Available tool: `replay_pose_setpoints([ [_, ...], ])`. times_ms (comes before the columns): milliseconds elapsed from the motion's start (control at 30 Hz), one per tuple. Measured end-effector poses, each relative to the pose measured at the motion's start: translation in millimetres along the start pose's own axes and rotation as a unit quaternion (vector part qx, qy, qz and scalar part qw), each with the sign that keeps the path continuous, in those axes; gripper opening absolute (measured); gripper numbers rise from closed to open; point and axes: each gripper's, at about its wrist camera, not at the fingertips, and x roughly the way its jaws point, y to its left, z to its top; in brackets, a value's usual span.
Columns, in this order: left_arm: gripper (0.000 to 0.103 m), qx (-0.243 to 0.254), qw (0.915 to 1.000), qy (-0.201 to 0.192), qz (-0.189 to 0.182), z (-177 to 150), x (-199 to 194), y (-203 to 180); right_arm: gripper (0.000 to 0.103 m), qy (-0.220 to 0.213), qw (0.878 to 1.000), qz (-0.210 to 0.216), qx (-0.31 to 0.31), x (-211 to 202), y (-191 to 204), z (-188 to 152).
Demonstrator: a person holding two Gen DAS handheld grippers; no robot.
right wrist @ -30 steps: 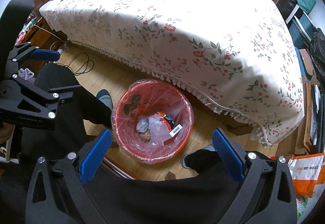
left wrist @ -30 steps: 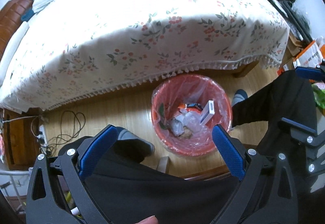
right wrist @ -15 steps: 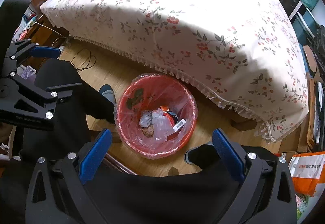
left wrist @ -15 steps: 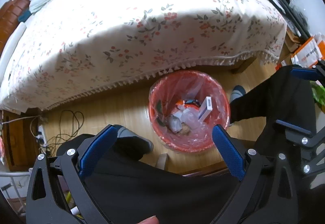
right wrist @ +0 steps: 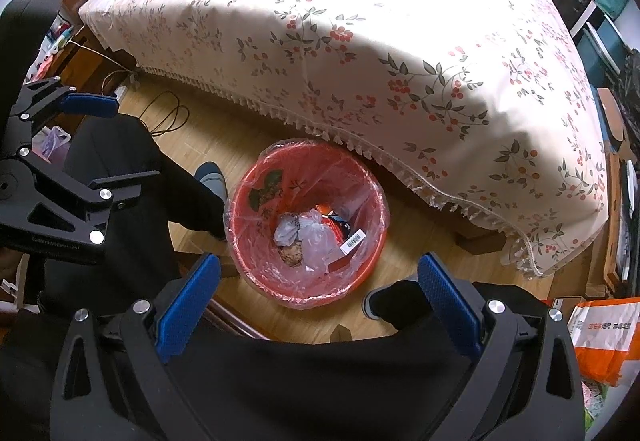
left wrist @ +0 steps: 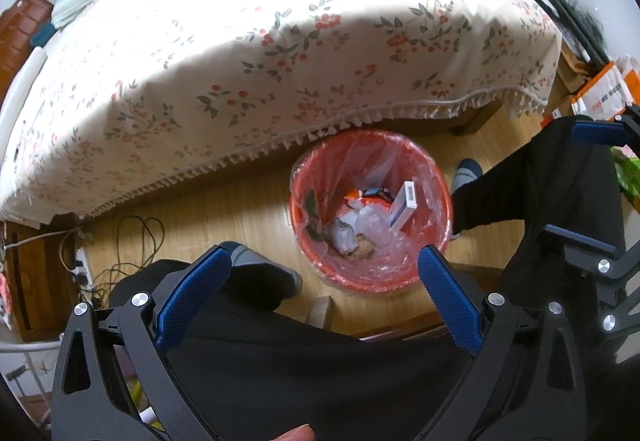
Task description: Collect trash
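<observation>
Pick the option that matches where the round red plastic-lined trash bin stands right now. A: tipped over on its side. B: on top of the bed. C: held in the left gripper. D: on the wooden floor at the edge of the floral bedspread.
D: the round red plastic-lined trash bin stands upright on the wooden floor, right by the fringed edge of the floral bedspread; both grippers are open and empty.
</observation>
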Motion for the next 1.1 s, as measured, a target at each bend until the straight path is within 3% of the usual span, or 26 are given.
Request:
replay_pose_setpoints([
  [1100, 0.097, 0.017, 0.9996, 0.009, -0.019, 0.5, 3.3, -8.6, 0.098, 0.008, 1.0, 0.005, 0.01, 7.3, -4.1, -5.6],
])
